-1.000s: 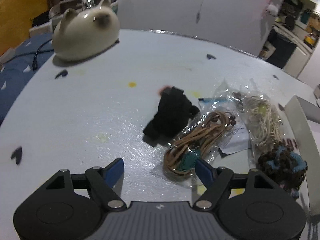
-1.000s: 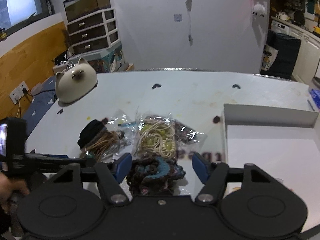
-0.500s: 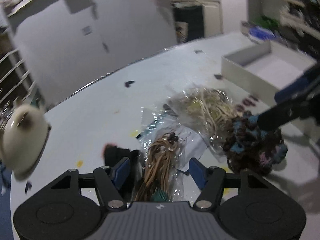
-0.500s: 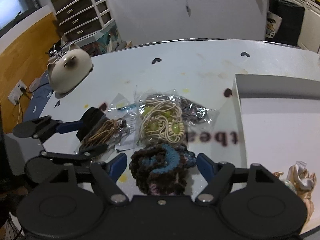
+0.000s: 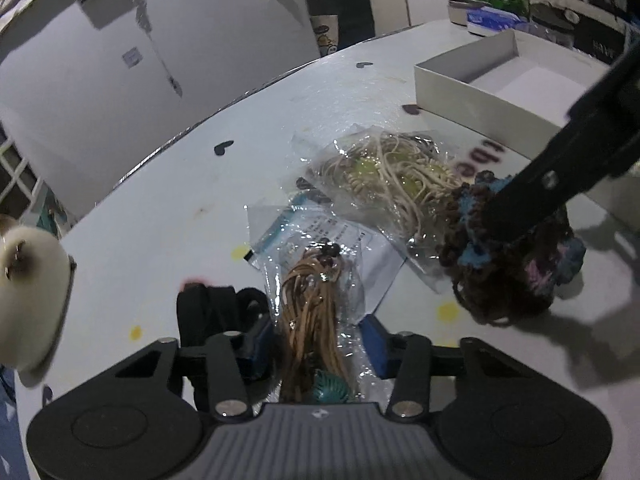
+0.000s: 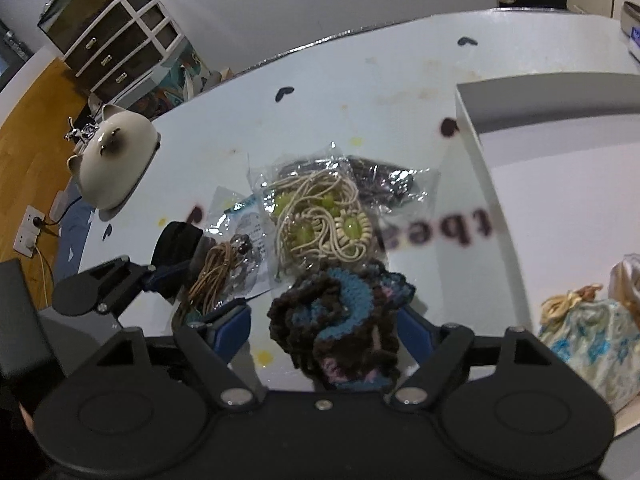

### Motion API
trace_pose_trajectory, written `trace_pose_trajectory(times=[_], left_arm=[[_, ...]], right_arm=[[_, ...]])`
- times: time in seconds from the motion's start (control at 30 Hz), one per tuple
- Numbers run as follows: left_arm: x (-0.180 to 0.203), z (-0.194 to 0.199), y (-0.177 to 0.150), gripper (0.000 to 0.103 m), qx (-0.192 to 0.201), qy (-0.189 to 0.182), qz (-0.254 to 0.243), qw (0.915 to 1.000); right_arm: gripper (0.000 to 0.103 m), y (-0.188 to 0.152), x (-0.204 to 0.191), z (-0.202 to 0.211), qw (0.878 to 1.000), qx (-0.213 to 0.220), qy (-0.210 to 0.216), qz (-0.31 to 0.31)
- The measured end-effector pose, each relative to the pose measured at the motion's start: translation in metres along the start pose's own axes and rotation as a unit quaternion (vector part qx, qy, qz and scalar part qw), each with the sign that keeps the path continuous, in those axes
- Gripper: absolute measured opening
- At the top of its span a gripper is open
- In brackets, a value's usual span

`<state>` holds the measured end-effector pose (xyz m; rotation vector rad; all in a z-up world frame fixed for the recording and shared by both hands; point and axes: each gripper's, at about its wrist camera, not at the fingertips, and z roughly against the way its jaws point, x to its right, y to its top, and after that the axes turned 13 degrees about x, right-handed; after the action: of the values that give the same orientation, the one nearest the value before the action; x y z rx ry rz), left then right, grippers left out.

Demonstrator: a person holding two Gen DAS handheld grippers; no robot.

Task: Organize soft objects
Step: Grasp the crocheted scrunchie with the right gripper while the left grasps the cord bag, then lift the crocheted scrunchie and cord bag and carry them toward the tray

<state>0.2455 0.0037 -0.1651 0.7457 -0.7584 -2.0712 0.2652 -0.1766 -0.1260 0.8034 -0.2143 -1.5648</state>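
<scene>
On the white table lies a clear bag of brown cord (image 5: 312,304), and my left gripper (image 5: 316,340) straddles it, jaws closing, blue pads close beside the plastic on each side. A black cloth piece (image 5: 208,312) lies just outside its left finger. My right gripper (image 6: 324,332) stands over a brown and blue crochet piece (image 6: 340,328), which lies between the fingers; the jaws are opening. In the left wrist view one right finger (image 5: 540,188) crosses the crochet piece (image 5: 516,280). The left gripper (image 6: 196,292) also shows in the right wrist view, around the brown cord bag (image 6: 216,272).
A bag of beige cord with green beads (image 6: 320,216) lies behind the crochet piece, a dark bag (image 6: 384,184) behind that. The white box (image 6: 468,128) at the right holds a floral pouch (image 6: 588,340). A cat-shaped ceramic figure (image 6: 116,160) sits far left.
My left gripper rolled and swung over the brown cord bag, and its jaws narrowed around it. The right gripper sank closer over the crochet piece and its jaws widened.
</scene>
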Motion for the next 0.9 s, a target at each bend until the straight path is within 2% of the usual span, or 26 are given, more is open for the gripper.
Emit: trace_pose_trajectory(times=[0.17, 0.3, 0.33, 0.37, 0.43, 0.47, 0.63, 0.9], left_arm=[[-0.006, 0.004, -0.002, 0.04, -0.005, -0.003, 0.067, 0.9978], [-0.015, 0.008, -0.004, 0.035, -0.007, -0.009, 0.141, 0.9899], [-0.016, 0.009, -0.005, 0.033, -0.007, -0.011, 0.156, 0.9876], [-0.017, 0.011, -0.007, 0.032, -0.008, -0.013, 0.168, 0.9856], [-0.018, 0.015, -0.008, 0.03, -0.007, -0.013, 0.182, 0.9833], [-0.017, 0.016, -0.009, 0.03, -0.007, -0.013, 0.184, 0.9828], [-0.016, 0.032, -0.01, 0.03, 0.0, -0.012, 0.202, 0.9794], [-0.005, 0.056, -0.011, 0.03, 0.012, -0.013, 0.229, 0.9733]], right_arm=[[0.081, -0.002, 0.01, -0.02, 0.999, -0.028, -0.019, -0.038], [0.078, -0.009, 0.022, -0.031, 0.996, -0.05, -0.018, -0.078], [0.074, -0.011, 0.023, -0.033, 0.995, -0.054, -0.017, -0.081], [0.065, -0.012, 0.022, -0.031, 0.996, -0.048, -0.018, -0.076], [0.057, -0.013, 0.019, -0.029, 0.996, -0.049, -0.013, -0.072], [0.042, -0.014, 0.018, -0.028, 0.996, -0.049, -0.009, -0.07], [0.036, -0.017, 0.008, -0.017, 0.999, -0.037, -0.001, -0.035], [0.036, -0.018, 0.01, 0.006, 1.0, -0.012, -0.003, -0.025]])
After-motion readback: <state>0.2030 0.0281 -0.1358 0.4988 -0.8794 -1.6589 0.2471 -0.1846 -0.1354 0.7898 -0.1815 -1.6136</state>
